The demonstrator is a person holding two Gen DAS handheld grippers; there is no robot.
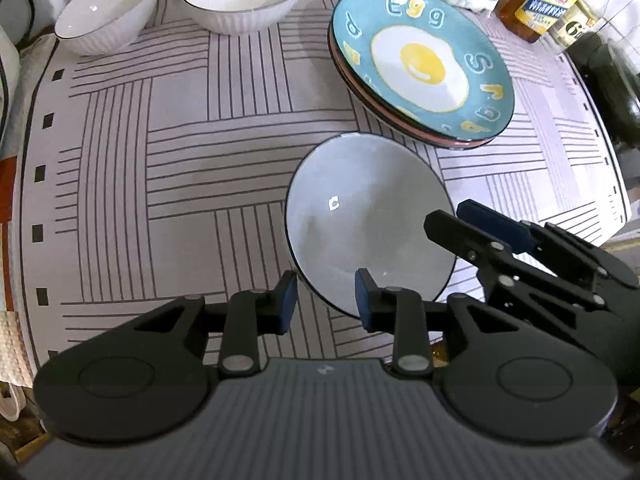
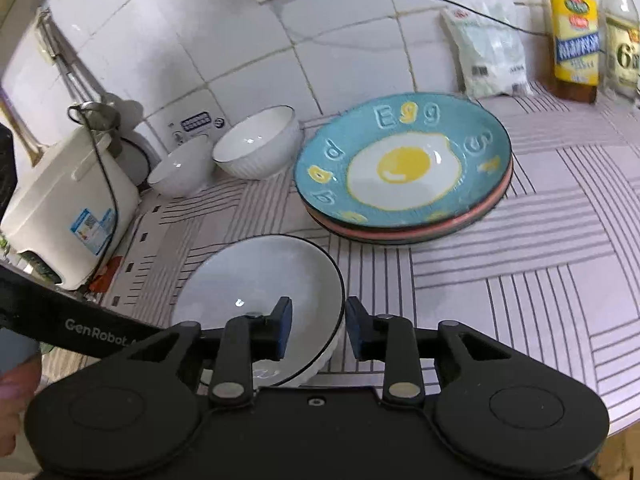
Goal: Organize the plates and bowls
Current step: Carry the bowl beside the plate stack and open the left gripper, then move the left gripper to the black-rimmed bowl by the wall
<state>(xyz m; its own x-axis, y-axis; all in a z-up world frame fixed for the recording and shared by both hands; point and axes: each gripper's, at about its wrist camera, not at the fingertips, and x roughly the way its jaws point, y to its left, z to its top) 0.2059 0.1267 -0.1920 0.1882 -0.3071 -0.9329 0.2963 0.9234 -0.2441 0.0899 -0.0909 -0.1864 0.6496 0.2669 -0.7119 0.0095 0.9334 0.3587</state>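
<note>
On a striped kitchen mat [image 1: 168, 168], two hand-held grippers flank one white bowl [image 1: 368, 220]; the left gripper [image 1: 326, 298] stands with its blue pads parted astride the bowl's near rim, one pad outside the wall and one over the inside, neither seen to press; the right gripper [image 2: 318, 330] likewise straddles the rim on the bowl's right side, jaws apart, the rim running through the gap with daylight on both sides; both, by the look of it, are released rather than grasping.

The bowl sits empty on the mat, directly ahead of and below both sets of fingers, and appears slightly tilted toward the left gripper's side, though the fisheye lens makes that uncertain; being round, it has no long axis, so the rim is the only handle; neither hand is plainly nearer.

Just beyond it lies a stack of plates [image 1: 420, 64], the top one blue with a fried-egg design and nothing on it; well apart, against the tiled wall, two more white bowls [image 2: 224, 160] stand side by side, both empty, the likely place for the near bowl to be nested; a rice cooker [image 2: 68, 208] and bottles [image 2: 576, 32] line the edges.
</note>
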